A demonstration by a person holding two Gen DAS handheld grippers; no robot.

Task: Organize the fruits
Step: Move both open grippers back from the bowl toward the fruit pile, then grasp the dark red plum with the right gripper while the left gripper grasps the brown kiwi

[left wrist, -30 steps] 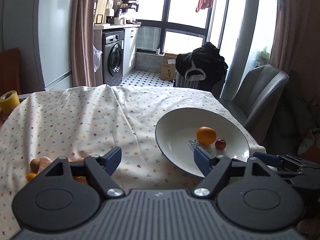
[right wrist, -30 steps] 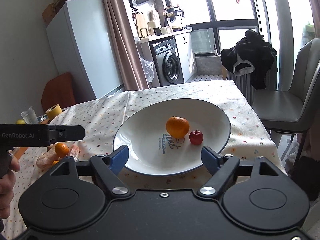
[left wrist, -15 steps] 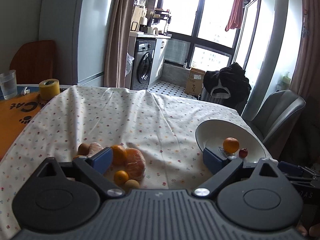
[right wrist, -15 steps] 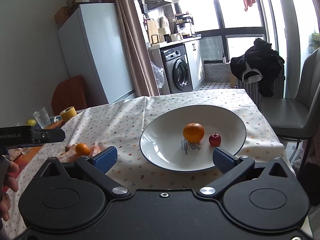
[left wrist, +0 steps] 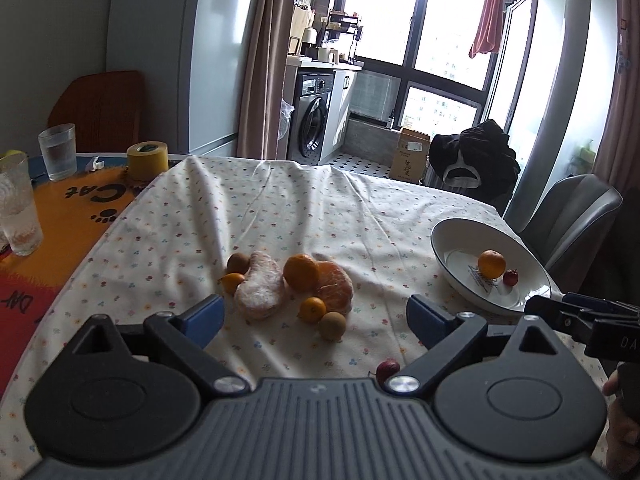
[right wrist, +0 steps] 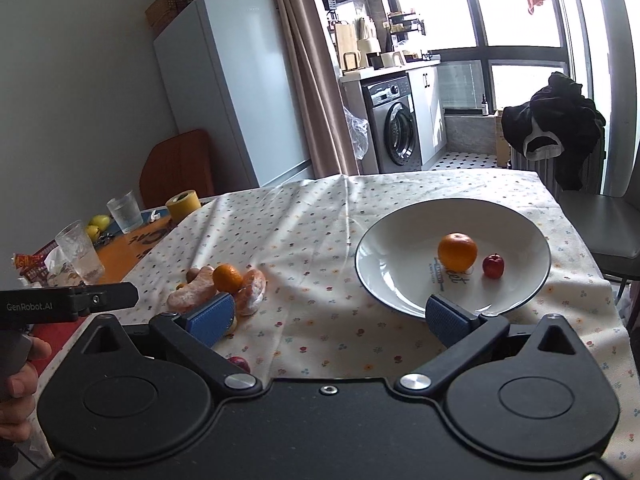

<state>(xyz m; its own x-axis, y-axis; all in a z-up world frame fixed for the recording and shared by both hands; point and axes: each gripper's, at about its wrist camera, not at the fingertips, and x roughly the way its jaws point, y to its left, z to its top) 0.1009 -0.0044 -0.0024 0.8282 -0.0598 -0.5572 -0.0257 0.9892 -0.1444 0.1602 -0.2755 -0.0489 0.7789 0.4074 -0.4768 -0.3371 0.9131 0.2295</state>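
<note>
- The left gripper was spread wide, its blue pads holding nothing, hovering above the flowered tablecloth.
- The right gripper was likewise wide apart and empty, its right pad overlapping the near rim of the white plate in the right wrist view.
- Nearest the left gripper, a small dark-red fruit lay alone on the cloth, partly hidden by the gripper body.
- Just beyond, between the left pads in the left wrist view, sat a cluster of fruit: a brownish round fruit touching a small orange, then two peeled citrus pieces wrapped in clear film and a whole orange resting between them.
- On the cluster's far left, a small yellow-orange fruit and another brown fruit sat close together.
- To the right, well apart from the cluster, the plate held an orange and a small red apple-like fruit, near each other but apart.
- Left of the cloth, on an orange mat, stood two drinking glasses and a roll of yellow tape.
- Farther off were a washing machine, a pale fridge, a grey chair and large windows.
</note>
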